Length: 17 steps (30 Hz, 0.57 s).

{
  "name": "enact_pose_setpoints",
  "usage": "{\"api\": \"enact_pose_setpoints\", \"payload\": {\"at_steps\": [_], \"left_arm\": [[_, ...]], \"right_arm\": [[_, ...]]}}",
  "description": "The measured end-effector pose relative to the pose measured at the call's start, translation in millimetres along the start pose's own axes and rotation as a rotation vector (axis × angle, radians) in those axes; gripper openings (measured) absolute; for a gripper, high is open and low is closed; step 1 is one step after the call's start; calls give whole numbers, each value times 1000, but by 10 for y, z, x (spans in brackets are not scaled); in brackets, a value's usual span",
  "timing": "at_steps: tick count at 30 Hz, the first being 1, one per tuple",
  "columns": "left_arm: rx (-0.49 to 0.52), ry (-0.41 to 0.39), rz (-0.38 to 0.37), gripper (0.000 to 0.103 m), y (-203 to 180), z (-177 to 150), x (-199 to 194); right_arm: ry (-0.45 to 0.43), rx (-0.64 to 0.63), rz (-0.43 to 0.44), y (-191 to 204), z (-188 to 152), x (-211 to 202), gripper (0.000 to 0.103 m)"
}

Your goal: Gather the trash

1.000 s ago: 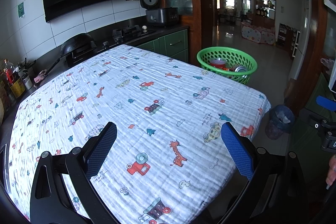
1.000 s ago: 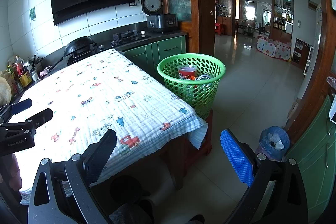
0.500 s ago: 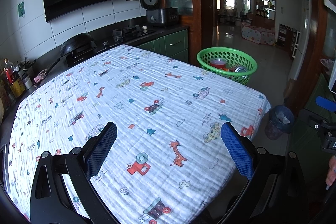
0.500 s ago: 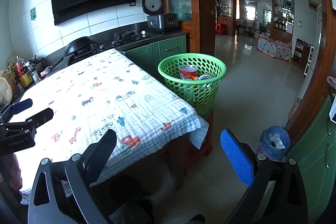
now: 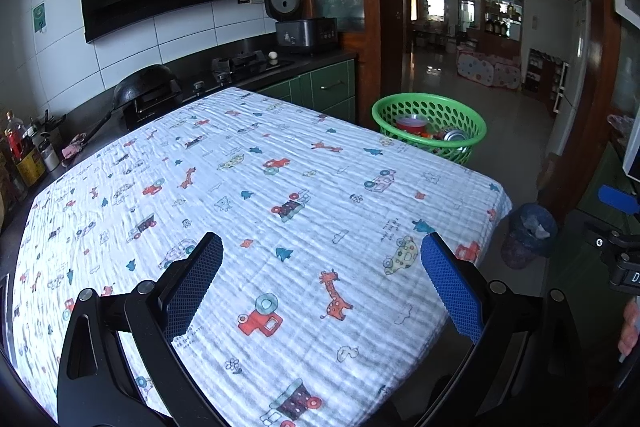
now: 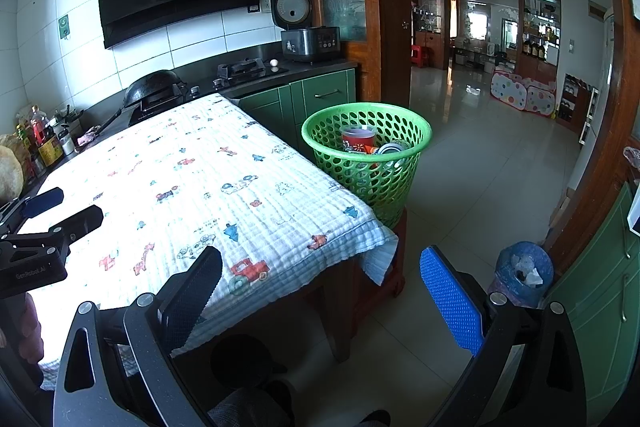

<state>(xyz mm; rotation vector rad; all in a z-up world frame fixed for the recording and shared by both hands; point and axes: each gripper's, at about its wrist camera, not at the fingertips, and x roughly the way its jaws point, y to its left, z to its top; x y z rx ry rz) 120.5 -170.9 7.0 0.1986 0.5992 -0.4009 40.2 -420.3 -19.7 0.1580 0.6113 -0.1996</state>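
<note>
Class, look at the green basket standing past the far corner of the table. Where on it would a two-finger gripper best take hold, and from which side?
Grip the green basket at its rolled top rim, nearest edge, coming down from above. The right gripper is closer. The open mouth leaves the rim free for one finger inside and one outside; the wide perforated wall probably exceeds the jaw span. Avoid the red cup and can inside.

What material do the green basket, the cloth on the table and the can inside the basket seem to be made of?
Green basket: likely moulded plastic, uniform glossy colour with regular round holes.
Table cloth: soft woven fabric, probably cotton; matte, crinkled ribs, printed cartoon vehicles and animals.
Can: seems metal, with a shiny silvery top rim; too small to be sure.
</note>
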Motion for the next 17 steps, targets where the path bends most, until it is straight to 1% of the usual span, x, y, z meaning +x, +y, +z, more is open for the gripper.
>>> {"api": "enact_pose_setpoints", "payload": {"at_steps": [7,17], "left_arm": [[-1,-1,6,98,9,12,-8],[4,-45,18,98,7,18,-102]], "right_arm": [[-4,-5,4,6,14,-4,96],[-38,-11,16,44,31,-63,96]]}}
